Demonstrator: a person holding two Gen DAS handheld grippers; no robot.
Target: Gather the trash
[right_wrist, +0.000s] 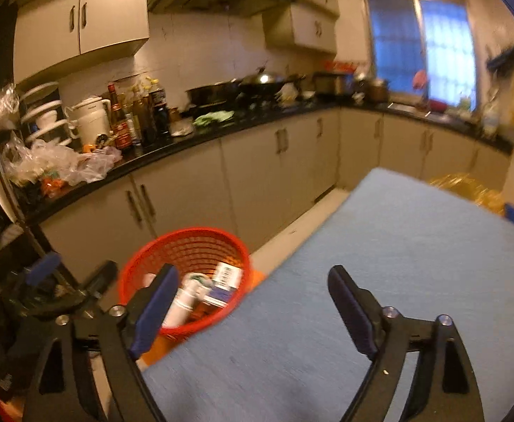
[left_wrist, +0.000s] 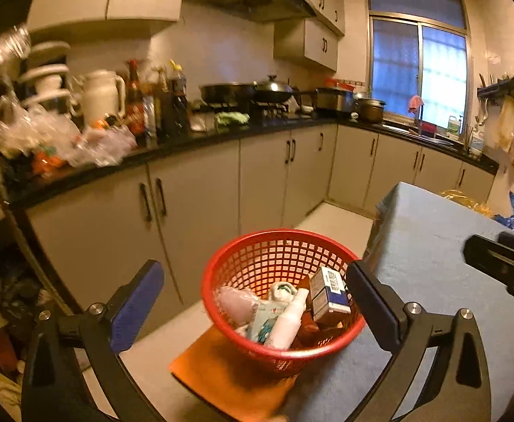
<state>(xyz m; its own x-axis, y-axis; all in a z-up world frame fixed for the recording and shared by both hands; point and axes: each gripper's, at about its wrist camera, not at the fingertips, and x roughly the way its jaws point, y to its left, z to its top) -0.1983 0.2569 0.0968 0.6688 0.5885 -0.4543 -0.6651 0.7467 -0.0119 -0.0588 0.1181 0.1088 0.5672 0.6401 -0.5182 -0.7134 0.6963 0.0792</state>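
The bench (right_wrist: pixel 380 263) with the blue cloth fills the right part of both views; its near end and right edge are cut off by the frame. Behind it the black kitchen counter (left_wrist: pixel 200 140) runs along the wall, crowded with bottles, pots and plastic bags, which are too blurred to name one by one.

The red basket (left_wrist: pixel 257 263) stands on an orange stool (left_wrist: pixel 221 372), just beside the left edge of the bench. Only a corner of the stool shows, because the basket and the cloth cover the rest. The trash lies inside the basket: a blue and white box (left_wrist: pixel 329 290) leaning on the right wall, a white tube (left_wrist: pixel 288 320), a pale wrapper (left_wrist: pixel 237 300) at the left, and some brown things under them that I cannot identify. In the right wrist view, a finger hides part of this trash and the picture is smeared.

The left claw (left_wrist: pixel 253 302) is released: its fingers stand wide apart, on either side of the basket in the picture, and they grasp nothing. The right claw (right_wrist: pixel 249 309) is also released and empty, above the bare cloth. In the left view only a dark part of it (left_wrist: pixel 503 267) enters from the right edge.
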